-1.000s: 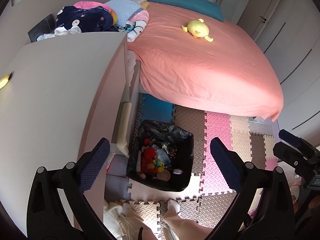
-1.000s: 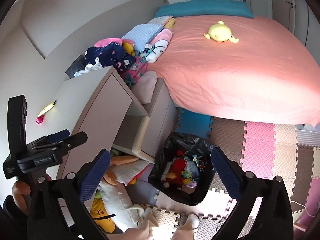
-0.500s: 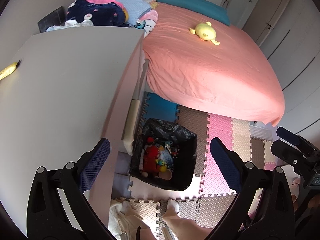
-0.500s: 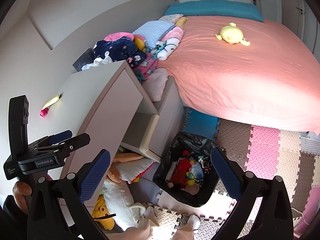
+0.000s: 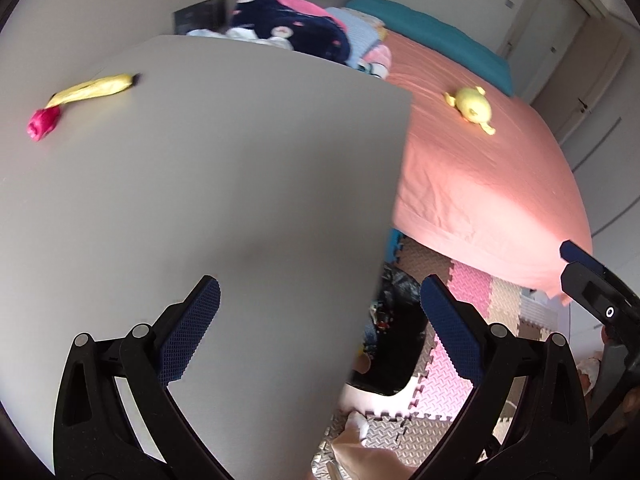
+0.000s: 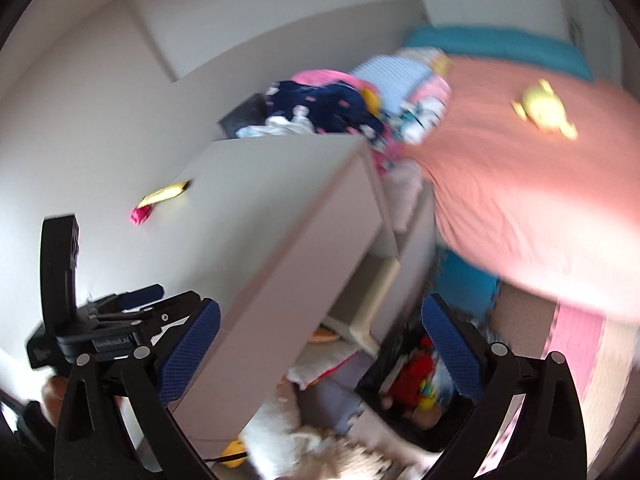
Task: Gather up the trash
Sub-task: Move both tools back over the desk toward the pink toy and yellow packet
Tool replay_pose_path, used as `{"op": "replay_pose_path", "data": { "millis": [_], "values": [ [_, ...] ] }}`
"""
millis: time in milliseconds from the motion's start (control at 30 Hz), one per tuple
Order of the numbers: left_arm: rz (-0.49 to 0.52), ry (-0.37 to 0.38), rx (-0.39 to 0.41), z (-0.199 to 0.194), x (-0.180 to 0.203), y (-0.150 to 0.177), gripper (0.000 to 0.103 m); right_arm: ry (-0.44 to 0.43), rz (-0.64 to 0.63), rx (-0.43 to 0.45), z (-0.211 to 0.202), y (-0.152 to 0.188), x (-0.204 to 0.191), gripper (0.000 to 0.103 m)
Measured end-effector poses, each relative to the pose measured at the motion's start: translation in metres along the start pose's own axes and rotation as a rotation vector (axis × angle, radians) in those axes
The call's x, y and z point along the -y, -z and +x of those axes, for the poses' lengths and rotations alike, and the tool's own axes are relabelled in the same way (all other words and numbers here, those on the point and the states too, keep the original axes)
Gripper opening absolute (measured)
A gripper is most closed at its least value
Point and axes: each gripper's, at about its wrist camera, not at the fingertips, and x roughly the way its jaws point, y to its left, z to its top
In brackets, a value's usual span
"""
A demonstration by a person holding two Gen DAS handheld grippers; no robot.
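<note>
A yellow wrapper (image 5: 94, 88) and a crumpled pink scrap (image 5: 41, 125) lie at the far left of the grey desk top (image 5: 224, 184); both show again in the blurred right wrist view as yellow wrapper (image 6: 166, 193) and pink scrap (image 6: 141, 214). My left gripper (image 5: 318, 320) hangs open over the desk's near right edge, nothing between its fingers. My right gripper (image 6: 320, 340) is open too, off the desk's corner. A black-lined bin (image 6: 416, 392) with colourful litter stands on the floor below the desk; the desk hides most of the bin (image 5: 396, 344) from the left wrist view.
A bed with a pink cover (image 5: 488, 184) and a yellow plush toy (image 5: 472, 109) fills the right. Clothes (image 5: 296, 28) pile up behind the desk. Foam puzzle mats (image 5: 460, 364) cover the floor. Soft toys (image 6: 280, 436) lie under the desk. White wardrobe doors (image 5: 580, 68) stand far right.
Both grippers have swung up and left, from the bin on the floor to the desk top. The wrapper and pink scrap now sit well inside both views. The right view is motion-blurred.
</note>
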Motion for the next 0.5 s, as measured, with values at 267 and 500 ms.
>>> {"op": "replay_pose_path", "data": {
  "millis": [267,500],
  "values": [
    [-0.127,-0.079,0.033,-0.017,-0.076,0.0,0.097,-0.157,-0.116,-0.054,0.044,-0.036,-0.07,0.1],
    [-0.208,-0.157,0.067,-0.028,-0.139,-0.008,0.097,-0.258,-0.198,-0.093,0.09,-0.067,-0.134,0.1]
  ]
}}
